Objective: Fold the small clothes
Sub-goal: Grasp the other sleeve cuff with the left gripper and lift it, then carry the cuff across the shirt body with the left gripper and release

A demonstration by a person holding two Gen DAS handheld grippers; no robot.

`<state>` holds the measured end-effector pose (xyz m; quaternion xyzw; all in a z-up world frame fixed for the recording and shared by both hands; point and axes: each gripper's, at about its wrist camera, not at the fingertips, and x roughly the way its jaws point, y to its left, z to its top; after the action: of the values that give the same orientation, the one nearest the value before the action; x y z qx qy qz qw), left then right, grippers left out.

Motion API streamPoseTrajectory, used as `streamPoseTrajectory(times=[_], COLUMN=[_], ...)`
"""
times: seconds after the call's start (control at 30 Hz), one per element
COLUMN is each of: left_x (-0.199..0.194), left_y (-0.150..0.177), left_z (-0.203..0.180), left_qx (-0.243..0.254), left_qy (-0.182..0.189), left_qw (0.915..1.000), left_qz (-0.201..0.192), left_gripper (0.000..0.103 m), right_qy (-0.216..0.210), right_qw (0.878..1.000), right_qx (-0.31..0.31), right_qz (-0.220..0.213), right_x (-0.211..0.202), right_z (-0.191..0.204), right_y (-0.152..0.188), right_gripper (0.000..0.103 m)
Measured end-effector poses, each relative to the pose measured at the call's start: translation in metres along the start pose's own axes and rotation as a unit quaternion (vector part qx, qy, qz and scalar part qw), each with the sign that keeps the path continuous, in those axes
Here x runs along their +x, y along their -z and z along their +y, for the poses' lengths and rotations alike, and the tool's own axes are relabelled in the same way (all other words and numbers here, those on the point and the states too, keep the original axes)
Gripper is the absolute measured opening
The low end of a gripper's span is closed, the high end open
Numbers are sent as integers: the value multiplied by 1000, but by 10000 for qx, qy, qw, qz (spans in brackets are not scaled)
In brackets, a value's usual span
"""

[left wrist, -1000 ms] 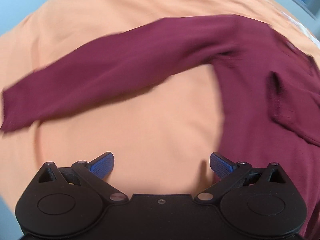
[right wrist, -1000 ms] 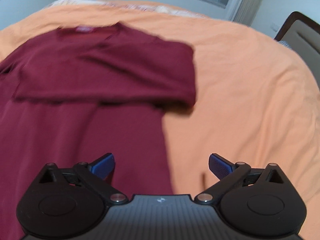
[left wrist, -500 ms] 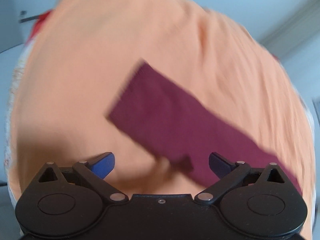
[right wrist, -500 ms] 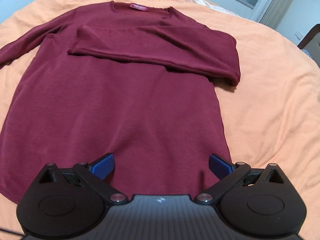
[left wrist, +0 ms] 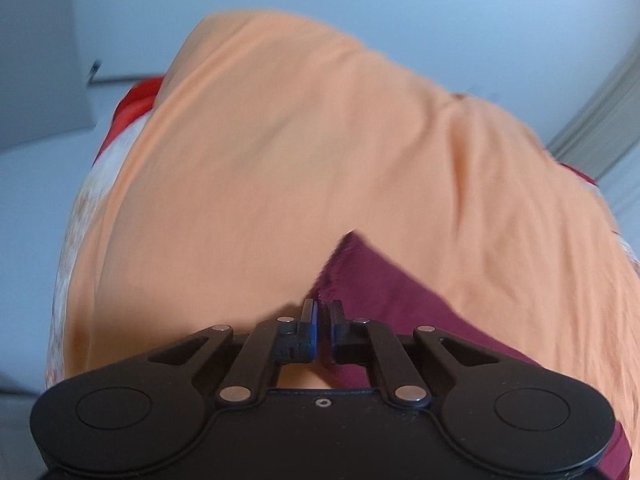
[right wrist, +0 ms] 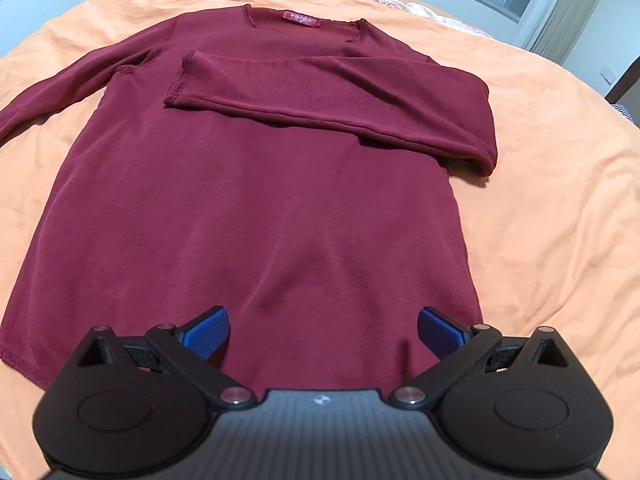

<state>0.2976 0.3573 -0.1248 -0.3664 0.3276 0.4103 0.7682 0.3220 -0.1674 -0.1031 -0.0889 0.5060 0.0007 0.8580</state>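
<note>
Left hand-held gripper: jaws now pinched nearly together at the cuff end of the maroon sleeve, low centre of the left wrist view. Half a second ago they were wide apart with the sleeve passing between them, so I read this as the grab just made. Blur and the pads hide the actual contact, so I can't confirm how much cloth is caught.

Right hand-held gripper: jaws wide, nothing held, hovering over the hem of the maroon sweater, about as it was half a second ago.

Sweater lies flat on the orange bed cover, neck toward the top of the frame. The sleeve on the frame's right is already folded across the chest. The other sleeve runs out to the left edge of the frame, not yet folded.

Judgement: that second sleeve is the step in hand; next comes carrying the cuff across the chest.

View difference: the right wrist view gives the whole garment layout but not the left gripper. The left wrist view gives only the cuff end, closed jaws and bed cover; no body of the sweater, so I can't judge fold alignment from it.
</note>
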Motion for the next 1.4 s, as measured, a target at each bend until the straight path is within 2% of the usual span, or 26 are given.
streamPoseTrajectory(times=[0.1,0.23,0.3,0.37,0.47,0.57,0.67,0.73,0.83,0.97,1.03,1.13,1.3,1.33,1.4], left_x=[-22,-65,-90,-116,-151,-178,-192,-194,-184,-170,-157,-132,-106,-103,-96], left_y=[-2,-8,-11,-11,-5,8,34,61,108,180,212,252,304,312,318], left_z=[-18,-52,-74,-99,-135,-172,-209,-232,-262,-293,-305,-313,-318,-320,-321], left_qx=[484,1017,1321,1712,2217,2732,3199,3473,3728,4269,4509,4722,4747,4756,4773], left_qy=[283,1028,1590,2189,3022,3697,4178,4377,4580,4668,4635,4536,4261,4219,4154], left_qw=[9970,9806,9644,9409,9026,8638,8319,8149,7998,7725,7624,7556,7649,7652,7632], left_qz=[-543,-1323,-1652,-1936,-2119,-2061,-1764,-1541,-1079,-556,-260,187,898,1016,1310], left_gripper=[5,4,4,4,4,5,5,5,5,5,5,5,6,7,18], right_qy=[-11,259,338,413,443,473,528,578,679,833,899,972,1010,1005,974], right_qw=[10000,9982,9961,9936,9918,9918,9923,9926,9928,9926,9925,9928,9936,9938,9942], right_qx=[-10,-329,-534,-678,-738,-649,-539,-482,-409,-279,-219,-131,-23,13,74], right_qz=[-52,-418,-609,-802,-946,-996,-983,-955,-903,-834,-793,-694,-506,-479,-444], right_x=[-2,-12,-18,-24,-29,-32,-33,-33,-33,-33,-33,-32,-29,-28,-27], right_z=[1,8,10,11,9,3,-4,-10,-20,-36,-42,-51,-58,-59,-59], right_y=[0,-1,-3,-4,-7,-9,-7,-5,0,7,11,16,24,25,26], right_gripper=[103,103,103,103,103,103,103,103,103,103,103,103,103,103,103])
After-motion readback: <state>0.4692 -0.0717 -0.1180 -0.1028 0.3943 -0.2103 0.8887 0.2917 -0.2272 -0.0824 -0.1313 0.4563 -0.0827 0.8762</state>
